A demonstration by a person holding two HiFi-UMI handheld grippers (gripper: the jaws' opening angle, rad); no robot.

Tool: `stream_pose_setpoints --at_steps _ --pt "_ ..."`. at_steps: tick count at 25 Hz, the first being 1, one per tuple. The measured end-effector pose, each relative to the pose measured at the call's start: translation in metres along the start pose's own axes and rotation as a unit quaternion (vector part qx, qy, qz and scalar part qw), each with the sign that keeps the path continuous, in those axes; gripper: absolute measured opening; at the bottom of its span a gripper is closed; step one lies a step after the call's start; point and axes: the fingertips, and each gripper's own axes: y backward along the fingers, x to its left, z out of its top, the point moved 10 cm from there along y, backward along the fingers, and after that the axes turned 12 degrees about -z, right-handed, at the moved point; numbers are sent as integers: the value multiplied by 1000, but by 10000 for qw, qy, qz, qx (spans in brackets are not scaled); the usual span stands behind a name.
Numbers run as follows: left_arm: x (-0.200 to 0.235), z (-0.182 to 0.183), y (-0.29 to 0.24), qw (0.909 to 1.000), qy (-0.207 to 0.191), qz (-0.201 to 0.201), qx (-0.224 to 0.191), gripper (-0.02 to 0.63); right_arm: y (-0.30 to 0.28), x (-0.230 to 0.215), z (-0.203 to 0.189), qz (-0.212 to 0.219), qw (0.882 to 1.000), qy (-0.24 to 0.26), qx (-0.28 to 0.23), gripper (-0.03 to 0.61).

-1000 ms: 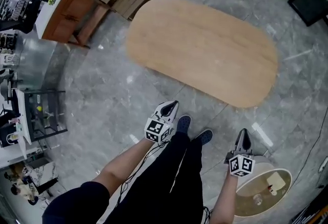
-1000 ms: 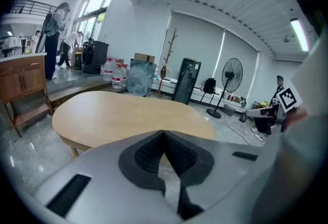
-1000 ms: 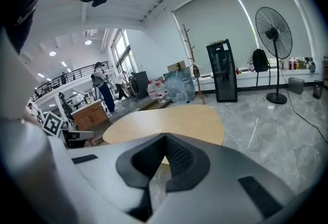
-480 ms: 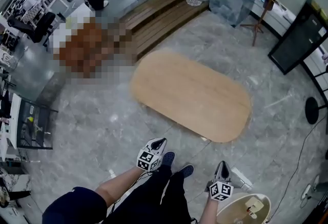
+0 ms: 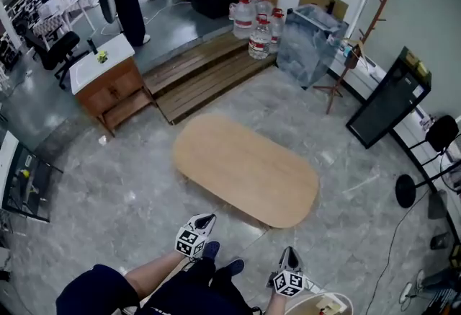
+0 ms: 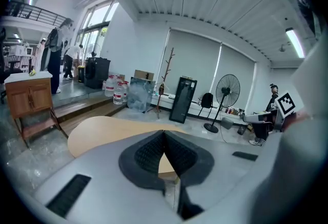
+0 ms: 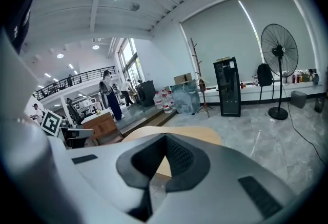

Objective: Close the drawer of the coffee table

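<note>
The coffee table (image 5: 245, 168) has an oval light-wood top and stands on the grey stone floor ahead of me. No drawer shows in any view; only the top and its edge are visible. My left gripper (image 5: 205, 219) hangs near my left knee, short of the table's near edge, with its jaws shut and nothing between them. My right gripper (image 5: 289, 254) is lower right, also shut and holding nothing. The left gripper (image 6: 164, 134) view shows the table (image 6: 102, 130) beyond the closed jaws. The right gripper (image 7: 165, 139) view shows the table (image 7: 192, 134) the same way.
A small wooden cabinet (image 5: 108, 86) and low wooden steps (image 5: 209, 72) lie beyond the table. Water bottles (image 5: 256, 27), a coat stand (image 5: 353, 40) and a black screen (image 5: 389, 99) stand at the back right. A round white stool (image 5: 324, 305) is by my right foot. People stand far back.
The head view has tilted up and back, so the table looks smaller and farther, and more of the room shows. Both grippers sit lower in the frame, still shut.
</note>
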Motion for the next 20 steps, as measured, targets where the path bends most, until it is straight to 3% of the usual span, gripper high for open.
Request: stream_pose_setpoints --at_steps 11,16,20 --pt "-15 52 24 9995 -140 -145 -261 25 42 22 57 316 9988 232 -281 27" --pt "-14 68 40 9988 -158 -117 -455 25 55 38 61 334 9986 230 -347 26" --pt "-17 74 48 9980 -248 -158 -554 25 58 48 65 419 9969 584 -315 26"
